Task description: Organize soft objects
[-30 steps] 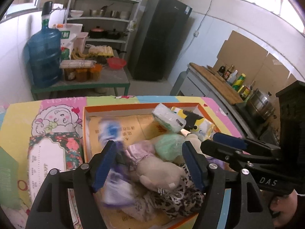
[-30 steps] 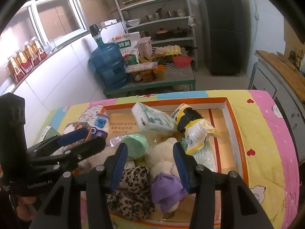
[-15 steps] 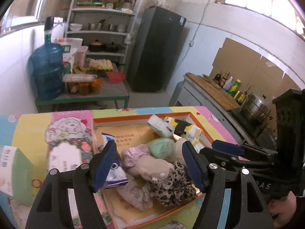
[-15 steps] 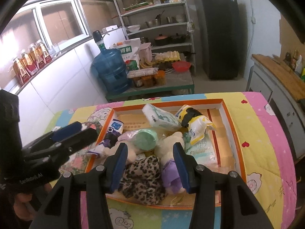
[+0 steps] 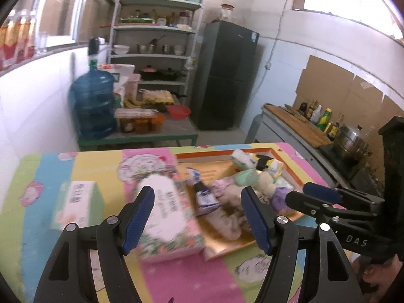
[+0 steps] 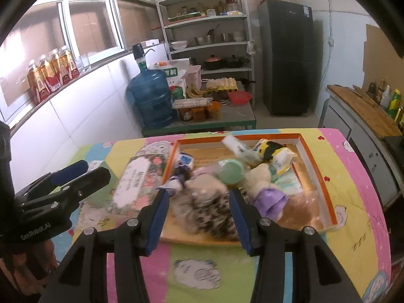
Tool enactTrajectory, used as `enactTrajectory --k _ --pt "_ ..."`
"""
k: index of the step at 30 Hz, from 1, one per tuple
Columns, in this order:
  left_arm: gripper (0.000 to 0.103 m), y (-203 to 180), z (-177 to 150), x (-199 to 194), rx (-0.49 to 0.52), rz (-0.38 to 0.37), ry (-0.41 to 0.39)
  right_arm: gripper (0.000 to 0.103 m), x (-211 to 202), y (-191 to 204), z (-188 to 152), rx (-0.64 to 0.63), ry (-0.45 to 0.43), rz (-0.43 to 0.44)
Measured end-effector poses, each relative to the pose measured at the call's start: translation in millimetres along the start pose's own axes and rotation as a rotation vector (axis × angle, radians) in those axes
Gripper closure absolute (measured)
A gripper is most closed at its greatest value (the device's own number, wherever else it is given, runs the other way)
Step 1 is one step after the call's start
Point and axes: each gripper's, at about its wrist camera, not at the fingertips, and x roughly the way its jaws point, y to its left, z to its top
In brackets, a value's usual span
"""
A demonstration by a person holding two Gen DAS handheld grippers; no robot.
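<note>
An orange-rimmed tray (image 6: pixel 318 166) on the colourful table holds a heap of soft things: a leopard-print plush (image 6: pixel 209 217), a cream teddy with a purple cloth (image 6: pixel 270 197), a green roll (image 6: pixel 231 174), tissue packs (image 6: pixel 237 149) and a yellow-black packet (image 6: pixel 275 151). The tray also shows in the left wrist view (image 5: pixel 199 155). My left gripper (image 5: pixel 199 217) is open and empty, above the tray's left edge. My right gripper (image 6: pixel 199 217) is open and empty, raised over the tray's near side. A floral tissue box (image 5: pixel 169 217) lies left of the tray.
A green-and-white box (image 5: pixel 75 207) sits further left on the table. Behind the table stand a low green table (image 6: pixel 202 123) with a blue water jug (image 6: pixel 151 101), shelves and a black fridge (image 6: pixel 287 55). A counter with bottles (image 5: pixel 298 123) runs along the right.
Both grippers have pulled back and up from the tray, still open. The left one has swung left, so the floral box and green-and-white box now show.
</note>
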Motion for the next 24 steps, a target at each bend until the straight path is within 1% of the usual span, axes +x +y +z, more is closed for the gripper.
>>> enactTrajectory --k 4,7,12,13,15,16,18,24 --pt "0.030 19 -9 -27 -0.015 0.031 -0.004 0.054 -14 32 -7 -0.013 -0.018 -0.015" --pt "0.030 33 -16 -48 -0.008 0.080 0.001 0.054 -26 60 -11 -0.037 -0.036 -0.024" --pt "0.030 55 -24 -92 -0.011 0.198 -0.045 0.054 -47 103 -19 -0.059 -0.085 -0.029" --pt "0.030 62 -24 -101 -0.017 0.197 -0.048 0.054 -50 109 -19 -0.061 -0.087 -0.026" --pt "0.030 72 -25 -114 -0.035 0.165 -0.039 0.054 -55 122 -21 -0.053 -0.088 -0.015" --pt "0.030 75 -26 -118 -0.041 0.163 -0.037 0.054 -56 126 -21 -0.048 -0.088 -0.013" --pt "0.030 80 -28 -129 -0.041 0.167 -0.038 0.054 -60 137 -23 -0.039 -0.092 -0.016" --pt "0.030 85 -34 -156 -0.020 0.186 -0.062 0.054 -74 162 -30 -0.022 -0.108 -0.065"
